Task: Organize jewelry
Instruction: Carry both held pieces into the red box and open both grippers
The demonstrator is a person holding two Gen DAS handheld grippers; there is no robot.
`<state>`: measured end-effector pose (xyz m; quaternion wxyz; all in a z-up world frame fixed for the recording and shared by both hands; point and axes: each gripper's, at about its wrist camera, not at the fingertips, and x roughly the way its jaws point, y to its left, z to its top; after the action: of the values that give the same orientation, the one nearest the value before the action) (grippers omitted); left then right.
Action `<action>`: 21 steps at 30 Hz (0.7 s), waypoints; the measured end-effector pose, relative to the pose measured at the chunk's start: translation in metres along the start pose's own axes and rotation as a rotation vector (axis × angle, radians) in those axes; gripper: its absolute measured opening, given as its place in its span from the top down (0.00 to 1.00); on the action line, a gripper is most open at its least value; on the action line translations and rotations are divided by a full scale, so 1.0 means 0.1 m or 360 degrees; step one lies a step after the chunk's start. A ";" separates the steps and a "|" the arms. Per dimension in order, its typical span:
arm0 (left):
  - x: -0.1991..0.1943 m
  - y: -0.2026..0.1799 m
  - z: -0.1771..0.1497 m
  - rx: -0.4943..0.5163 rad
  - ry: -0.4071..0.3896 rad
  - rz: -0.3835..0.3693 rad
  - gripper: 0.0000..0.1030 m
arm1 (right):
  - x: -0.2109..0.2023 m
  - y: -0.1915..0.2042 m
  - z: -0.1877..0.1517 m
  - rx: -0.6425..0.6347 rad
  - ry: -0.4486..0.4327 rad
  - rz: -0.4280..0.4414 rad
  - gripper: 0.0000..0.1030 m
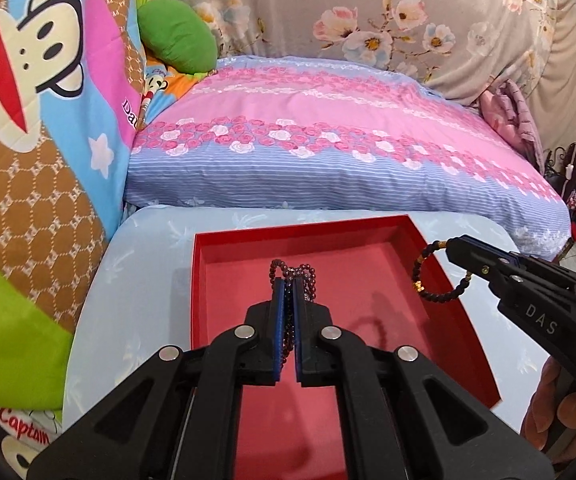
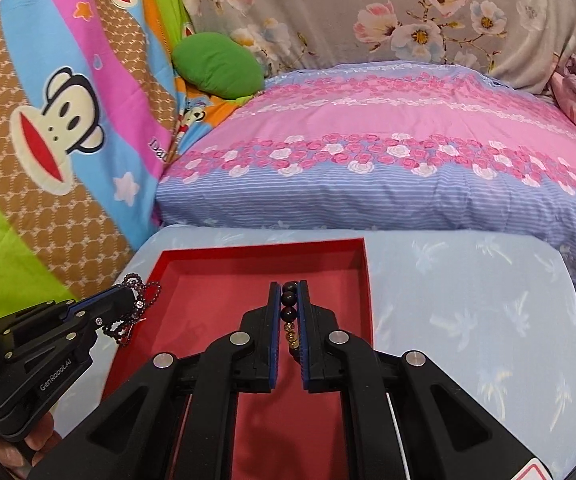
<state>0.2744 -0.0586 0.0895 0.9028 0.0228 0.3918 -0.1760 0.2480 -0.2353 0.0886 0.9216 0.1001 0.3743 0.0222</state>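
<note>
In the left wrist view the left gripper (image 1: 288,280) sits at lower centre, its blue-padded fingers (image 1: 276,300) pressed together on a strand of small dark red beads (image 1: 288,270). The strand loops out past the fingertips and trails down between the pads, so the pinch takes it mid-length rather than by an end. It hangs above the floor of the red tray (image 1: 216,240), which I judge is where it is meant to go.

In the right wrist view the right gripper (image 2: 288,286) is also at lower centre, fingers closed on a bracelet of larger dark beads (image 2: 288,300) with a few gold ones in the run. The left wrist view shows that bracelet at right of frame, drooping as a ring from the gripper tips over the tray's right wall, clear of the floor. Holding it by one short stretch lets the rest fall open, which should help it land flat rather than bunched.

Both pieces are held up, neither touching the tray; no shared knot is visible, though the views cannot rule out contact.

Counted: two grippers, two pieces of jewelry, one tray with nothing lying in the part that shows. The tray rests on a pale blue patterned surface (image 2: 467,280); behind it, at mid-frame, lies one pink and blue floral pillow (image 2: 367,140), with one green cushion (image 2: 220,66) at upper left.
</note>
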 end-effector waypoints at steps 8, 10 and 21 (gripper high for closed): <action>0.59 0.11 0.10 -0.0055 0.0128 0.0041 0.96 | 0.55 -0.01 0.09 -0.0026 0.0116 -0.0039 0.93; 0.65 0.12 0.09 -0.0065 0.0146 0.0048 0.96 | 0.65 0.03 0.08 -0.0053 0.0152 -0.0032 0.92; 0.64 0.18 0.04 -0.0098 0.0112 0.0112 0.65 | 0.60 0.15 0.04 -0.0103 0.0102 -0.0034 0.60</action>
<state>0.3240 -0.0617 0.0449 0.8943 0.0150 0.4276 -0.1310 0.2944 -0.2145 0.0539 0.9121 0.0654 0.4037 0.0277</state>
